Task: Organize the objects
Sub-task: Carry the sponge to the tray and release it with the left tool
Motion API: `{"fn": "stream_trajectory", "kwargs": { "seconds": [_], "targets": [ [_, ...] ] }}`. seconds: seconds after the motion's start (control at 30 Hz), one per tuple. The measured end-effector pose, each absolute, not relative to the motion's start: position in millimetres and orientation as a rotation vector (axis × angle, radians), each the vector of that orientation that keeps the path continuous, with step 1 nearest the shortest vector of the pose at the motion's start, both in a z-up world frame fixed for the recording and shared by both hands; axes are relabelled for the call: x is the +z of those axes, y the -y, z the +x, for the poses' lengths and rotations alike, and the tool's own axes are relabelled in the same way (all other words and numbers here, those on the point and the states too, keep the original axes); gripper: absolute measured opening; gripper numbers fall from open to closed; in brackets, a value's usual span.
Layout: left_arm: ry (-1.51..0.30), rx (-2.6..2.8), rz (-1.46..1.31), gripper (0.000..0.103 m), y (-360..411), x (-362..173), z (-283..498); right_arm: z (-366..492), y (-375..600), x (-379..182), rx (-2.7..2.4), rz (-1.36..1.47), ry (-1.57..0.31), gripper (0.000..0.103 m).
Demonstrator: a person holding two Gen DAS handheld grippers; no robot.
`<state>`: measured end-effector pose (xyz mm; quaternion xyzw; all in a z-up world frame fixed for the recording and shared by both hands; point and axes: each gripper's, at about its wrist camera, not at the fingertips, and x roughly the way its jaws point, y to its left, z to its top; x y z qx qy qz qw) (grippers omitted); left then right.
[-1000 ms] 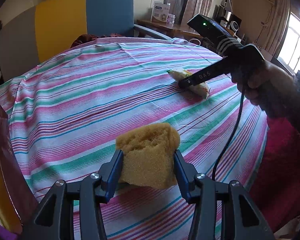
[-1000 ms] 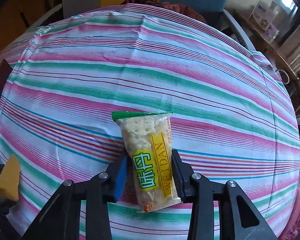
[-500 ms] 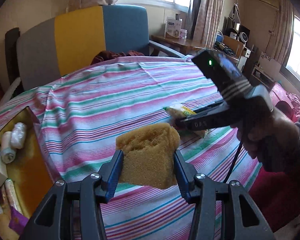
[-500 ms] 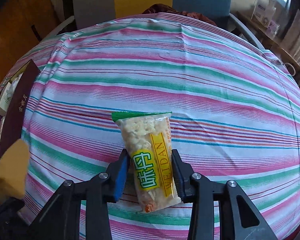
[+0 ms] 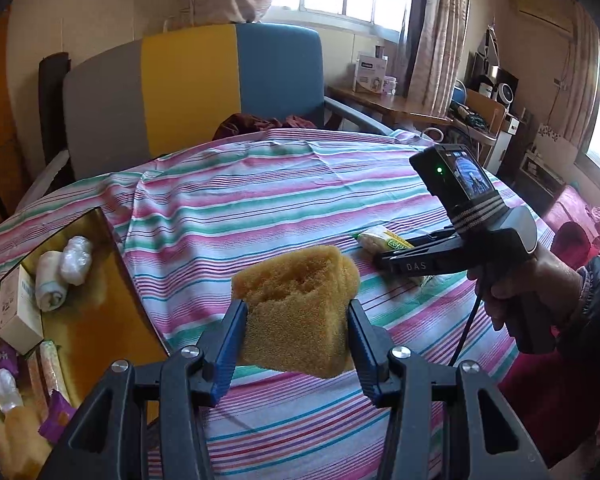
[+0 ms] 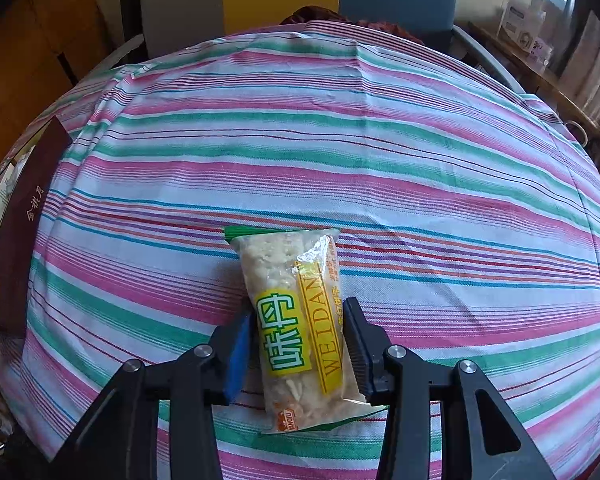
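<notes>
My left gripper (image 5: 296, 320) is shut on a yellow sponge (image 5: 300, 308) and holds it above the striped tablecloth (image 5: 260, 208). My right gripper (image 6: 298, 332) is shut on a snack packet (image 6: 296, 308) with a yellow-green label, held over the cloth (image 6: 340, 140). In the left wrist view the right gripper (image 5: 384, 252) is to the right, with the packet (image 5: 384, 240) sticking out of it. A gold-lined box (image 5: 100, 312) at the left holds several small wrapped items.
The box's dark red side (image 6: 24, 216) shows at the left edge of the right wrist view. A grey, yellow and blue chair (image 5: 192, 88) stands behind the table. A desk with clutter (image 5: 400, 100) is at the far right.
Both grippers have risen and pulled back with their loads. The left gripper has swung left, so the box has come into view. The right one has lifted the packet off the cloth.
</notes>
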<state>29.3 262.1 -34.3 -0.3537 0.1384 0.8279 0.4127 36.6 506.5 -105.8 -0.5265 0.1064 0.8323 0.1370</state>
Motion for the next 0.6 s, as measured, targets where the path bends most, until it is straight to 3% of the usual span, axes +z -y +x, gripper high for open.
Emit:
{"fn": "stream_trajectory", "kwargs": {
  "seconds": [0.6],
  "targets": [
    [-0.25, 2.164, -0.918, 0.05, -227, -19, 11, 35, -503, -111, 2.416, -1.523, -0.25, 0.045]
  ]
}}
